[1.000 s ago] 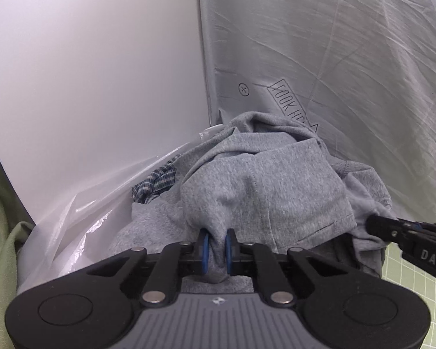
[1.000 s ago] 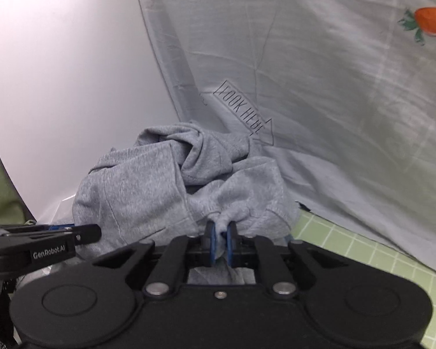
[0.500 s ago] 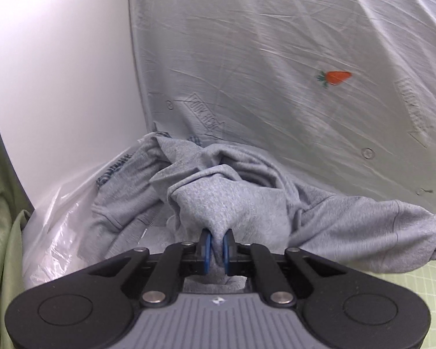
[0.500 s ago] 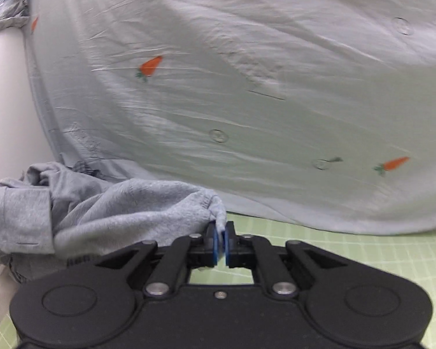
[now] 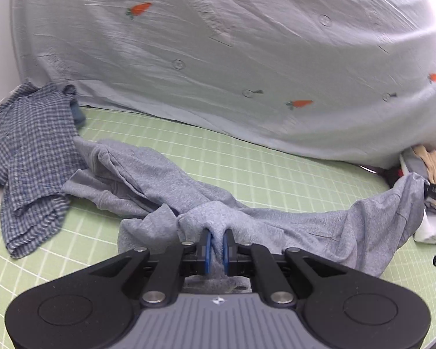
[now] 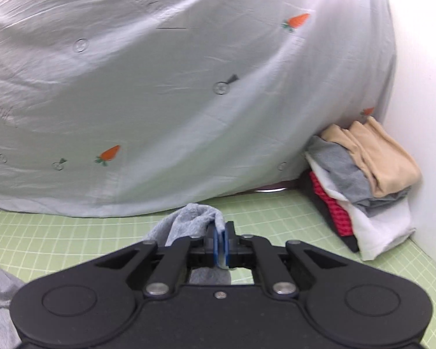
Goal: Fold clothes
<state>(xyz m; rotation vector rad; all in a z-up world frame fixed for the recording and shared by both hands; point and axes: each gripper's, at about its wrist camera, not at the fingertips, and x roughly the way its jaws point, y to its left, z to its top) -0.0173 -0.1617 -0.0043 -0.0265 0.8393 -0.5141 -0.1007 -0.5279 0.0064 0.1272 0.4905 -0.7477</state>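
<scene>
I see the grey sweatshirt (image 5: 171,186) — heather knit, crumpled, unfolded — stretched across the green grid mat (image 5: 247,168). Its left part lies bunched on the mat, one end touching the blue plaid shirt (image 5: 29,151). Its right end is lifted clear of the mat (image 6: 194,218). A fold near the middle is pinched upward. The plaid shirt lies rumpled at the mat's left edge.
</scene>
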